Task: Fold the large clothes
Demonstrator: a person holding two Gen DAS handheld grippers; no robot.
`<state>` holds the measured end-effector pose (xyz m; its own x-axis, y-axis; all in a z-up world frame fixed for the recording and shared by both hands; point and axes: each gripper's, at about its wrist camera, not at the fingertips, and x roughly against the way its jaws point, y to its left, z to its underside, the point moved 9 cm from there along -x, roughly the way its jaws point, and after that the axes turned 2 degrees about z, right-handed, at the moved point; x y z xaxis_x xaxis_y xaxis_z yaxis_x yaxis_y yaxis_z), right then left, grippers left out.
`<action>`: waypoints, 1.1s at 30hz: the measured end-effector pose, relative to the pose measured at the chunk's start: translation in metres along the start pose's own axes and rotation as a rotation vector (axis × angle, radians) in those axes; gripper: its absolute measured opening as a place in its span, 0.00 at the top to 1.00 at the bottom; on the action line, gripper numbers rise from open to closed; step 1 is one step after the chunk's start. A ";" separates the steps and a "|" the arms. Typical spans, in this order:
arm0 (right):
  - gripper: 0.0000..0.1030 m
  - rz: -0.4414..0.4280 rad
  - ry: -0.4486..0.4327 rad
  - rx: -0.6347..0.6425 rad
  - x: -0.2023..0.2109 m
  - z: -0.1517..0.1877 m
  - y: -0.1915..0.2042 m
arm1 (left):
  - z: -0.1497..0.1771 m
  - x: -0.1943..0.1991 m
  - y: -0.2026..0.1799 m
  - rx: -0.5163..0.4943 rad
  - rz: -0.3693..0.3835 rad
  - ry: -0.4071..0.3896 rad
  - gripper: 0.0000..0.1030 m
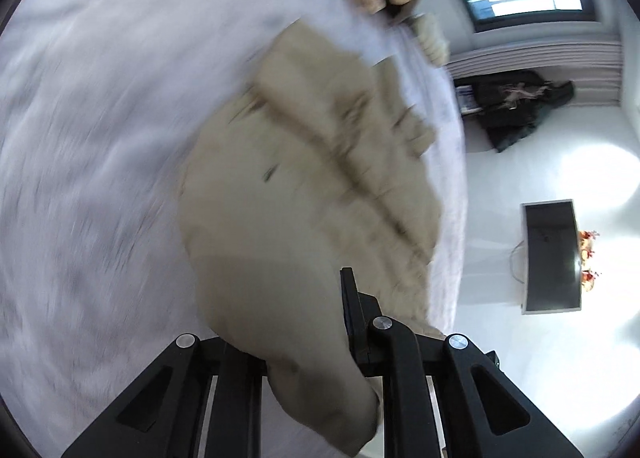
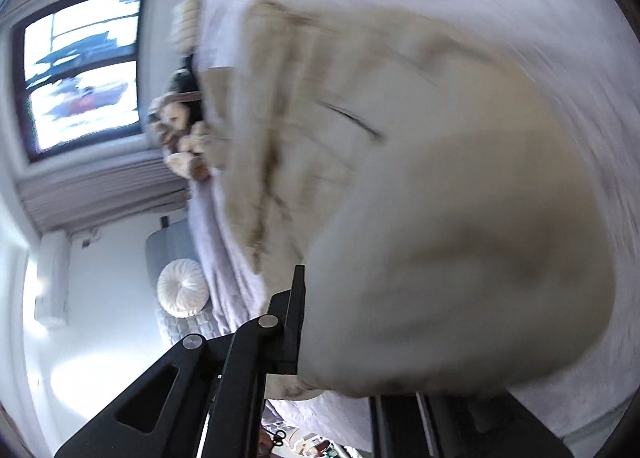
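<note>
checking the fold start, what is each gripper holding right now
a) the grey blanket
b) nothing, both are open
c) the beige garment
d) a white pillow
c: in both wrist views the beige garment bunches between the closed jaws of the left gripper and the right gripper, raised off the pale bed cover.

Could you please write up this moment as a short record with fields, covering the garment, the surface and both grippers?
garment: beige garment, one end raised off the bed, the rest lying on it
surface: bed with pale lilac cover
left gripper: shut on the beige garment
right gripper: shut on the beige garment
background: window, stuffed toys, round white cushion, wall screen
image quality: blurred
</note>
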<state>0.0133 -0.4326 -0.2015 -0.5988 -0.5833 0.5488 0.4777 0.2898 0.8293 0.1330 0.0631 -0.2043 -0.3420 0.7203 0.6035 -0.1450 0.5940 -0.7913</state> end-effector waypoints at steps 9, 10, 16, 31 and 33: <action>0.92 -0.031 -0.011 0.213 -0.025 -0.078 0.114 | -0.106 -0.022 -0.065 -0.091 0.031 -0.090 0.82; 0.92 -0.025 -0.008 0.223 -0.030 -0.086 0.121 | -0.117 -0.028 -0.067 -0.092 0.026 -0.094 0.82; 0.92 0.032 0.012 0.241 -0.074 -0.147 0.140 | -0.177 -0.084 -0.059 -0.106 -0.039 -0.096 0.82; 0.88 0.194 0.051 0.263 -0.180 -0.222 0.110 | -0.223 -0.161 -0.035 -0.249 -0.347 -0.048 0.37; 0.86 0.205 0.062 0.285 -0.180 -0.222 0.115 | -0.222 -0.151 -0.045 -0.308 -0.375 -0.061 0.29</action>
<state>0.3181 -0.4627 -0.2282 -0.4649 -0.5330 0.7070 0.3806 0.6006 0.7031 0.3975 0.0070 -0.2383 -0.3742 0.4198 0.8269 0.0094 0.8933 -0.4493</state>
